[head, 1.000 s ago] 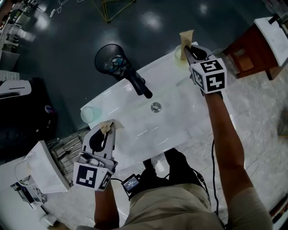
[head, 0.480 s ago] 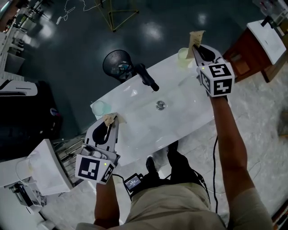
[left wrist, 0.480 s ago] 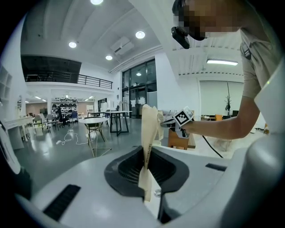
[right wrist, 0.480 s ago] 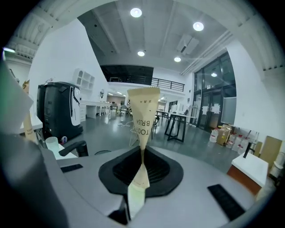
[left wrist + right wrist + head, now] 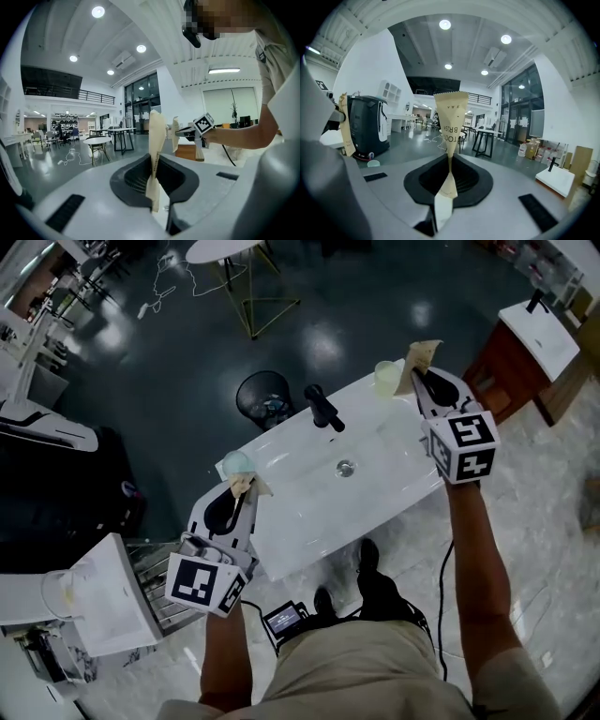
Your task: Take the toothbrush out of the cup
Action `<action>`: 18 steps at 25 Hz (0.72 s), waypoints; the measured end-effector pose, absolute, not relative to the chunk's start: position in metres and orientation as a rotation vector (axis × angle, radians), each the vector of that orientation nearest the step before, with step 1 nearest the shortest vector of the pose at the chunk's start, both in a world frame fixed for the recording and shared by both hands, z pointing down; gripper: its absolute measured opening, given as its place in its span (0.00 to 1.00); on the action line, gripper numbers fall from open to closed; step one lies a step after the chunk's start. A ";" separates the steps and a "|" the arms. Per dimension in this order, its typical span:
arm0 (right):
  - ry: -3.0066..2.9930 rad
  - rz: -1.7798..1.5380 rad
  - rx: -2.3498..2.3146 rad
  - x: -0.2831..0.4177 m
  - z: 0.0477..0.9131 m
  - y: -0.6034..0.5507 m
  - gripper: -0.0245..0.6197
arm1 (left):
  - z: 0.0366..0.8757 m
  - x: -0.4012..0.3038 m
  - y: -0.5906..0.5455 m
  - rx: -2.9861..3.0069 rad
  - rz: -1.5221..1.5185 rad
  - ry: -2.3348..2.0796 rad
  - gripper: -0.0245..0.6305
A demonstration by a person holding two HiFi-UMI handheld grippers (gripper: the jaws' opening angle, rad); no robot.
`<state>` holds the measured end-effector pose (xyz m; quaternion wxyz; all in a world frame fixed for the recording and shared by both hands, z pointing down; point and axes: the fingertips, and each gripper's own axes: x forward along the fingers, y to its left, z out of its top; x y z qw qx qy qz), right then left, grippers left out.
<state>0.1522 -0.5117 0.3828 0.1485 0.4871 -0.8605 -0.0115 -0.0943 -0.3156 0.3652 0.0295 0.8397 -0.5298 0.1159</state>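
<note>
Two flat paper toothbrush packets [image 5: 156, 136] [image 5: 451, 123]

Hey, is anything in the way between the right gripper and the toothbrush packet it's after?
Nothing visible stands between them. The right gripper is shut on the paper toothbrush packet, which sticks up from between its jaws. The left gripper grips a second packet the same way.

Beige garment [image 5: 375, 676], black cable [image 5: 442, 573]
</note>
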 end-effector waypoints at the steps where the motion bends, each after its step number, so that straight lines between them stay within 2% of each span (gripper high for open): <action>1: -2.482 -0.038 1.406 0.152 0.373 -0.497 0.08 | 0.360 -0.095 -0.310 2.600 0.349 -1.632 0.08; 18: -2.641 -0.056 1.331 0.110 0.268 -0.259 0.08 | 0.281 -0.100 -0.214 2.784 0.156 -1.517 0.08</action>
